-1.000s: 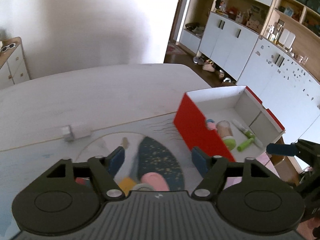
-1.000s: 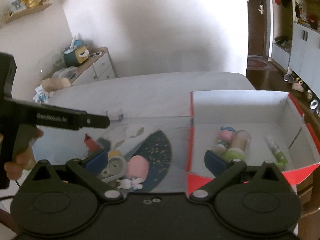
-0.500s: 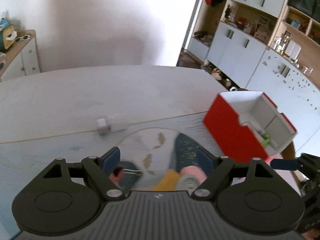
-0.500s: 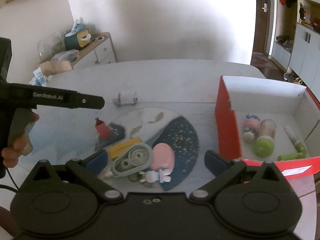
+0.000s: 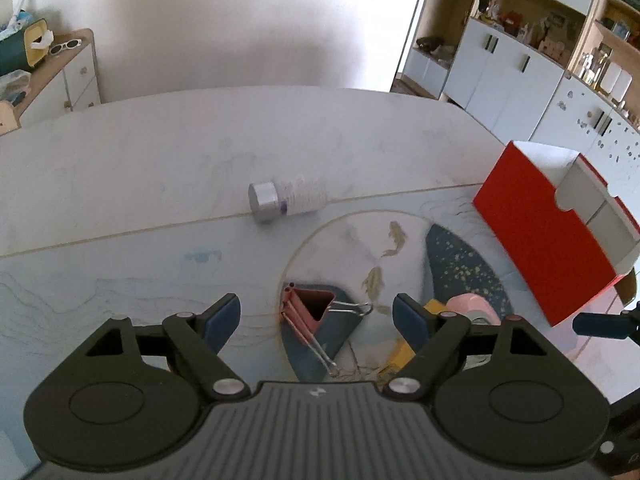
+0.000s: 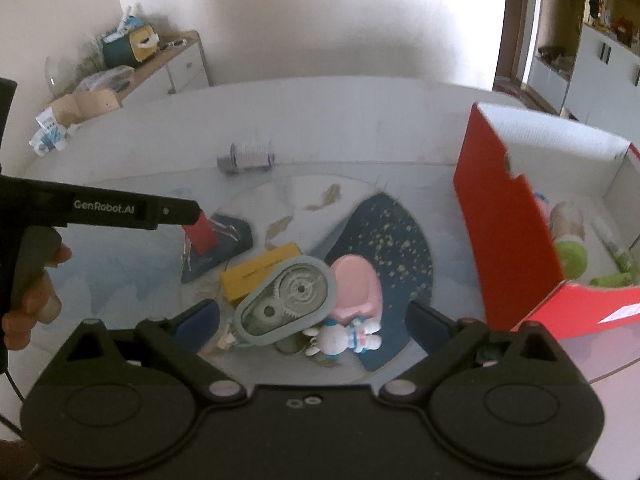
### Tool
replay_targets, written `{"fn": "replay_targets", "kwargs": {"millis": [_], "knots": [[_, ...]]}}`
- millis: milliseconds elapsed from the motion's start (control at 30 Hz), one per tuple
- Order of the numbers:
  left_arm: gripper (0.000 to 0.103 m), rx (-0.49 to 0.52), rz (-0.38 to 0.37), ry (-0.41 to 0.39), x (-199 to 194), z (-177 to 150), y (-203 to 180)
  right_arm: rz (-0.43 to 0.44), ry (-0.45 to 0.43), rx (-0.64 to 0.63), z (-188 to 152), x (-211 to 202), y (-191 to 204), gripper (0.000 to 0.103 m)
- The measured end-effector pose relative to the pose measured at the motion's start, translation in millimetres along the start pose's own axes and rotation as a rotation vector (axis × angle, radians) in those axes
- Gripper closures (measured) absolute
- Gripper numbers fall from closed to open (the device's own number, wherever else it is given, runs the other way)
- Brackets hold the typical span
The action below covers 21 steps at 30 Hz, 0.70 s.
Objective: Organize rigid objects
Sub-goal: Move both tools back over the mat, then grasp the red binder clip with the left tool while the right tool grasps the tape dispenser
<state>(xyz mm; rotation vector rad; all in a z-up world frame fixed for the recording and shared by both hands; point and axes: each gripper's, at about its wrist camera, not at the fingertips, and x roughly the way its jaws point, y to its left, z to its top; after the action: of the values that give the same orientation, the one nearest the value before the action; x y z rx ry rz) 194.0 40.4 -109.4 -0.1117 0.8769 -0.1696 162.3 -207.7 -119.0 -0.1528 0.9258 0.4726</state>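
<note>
Table mat (image 5: 120, 280), L tongs (image 5: 316, 316) open over binder clip (image 5: 308, 308)

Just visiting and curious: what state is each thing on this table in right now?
Left gripper: open, empty.
Right gripper: open, empty.
Red box: open-topped, toys inside.
Small bottle: capped, lying on its side.
Binder clip: lying on the mat.
Correction tape: lying flat, not boxed.

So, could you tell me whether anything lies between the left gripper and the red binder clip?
Nothing visible does: the left gripper is open, and the red binder clip lies unobstructed on the table mat right between its fingers.
</note>
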Motion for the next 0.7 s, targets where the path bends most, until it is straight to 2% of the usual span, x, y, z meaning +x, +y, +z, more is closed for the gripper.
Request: {"fn": "replay_targets", "kwargs": {"millis": [233,700], "knots": [[0.020,-0.006,-0.028,0.022,20.8,-5.0,8.4,-0.029,0.051,0.012,-0.1,20.3,12.0,0.009],[0.020,0.006,-0.022,0.030,43.0,-6.9,18.3,-0.064,0.119,0.094,7.3,47.8,19.7,0.023]]}}
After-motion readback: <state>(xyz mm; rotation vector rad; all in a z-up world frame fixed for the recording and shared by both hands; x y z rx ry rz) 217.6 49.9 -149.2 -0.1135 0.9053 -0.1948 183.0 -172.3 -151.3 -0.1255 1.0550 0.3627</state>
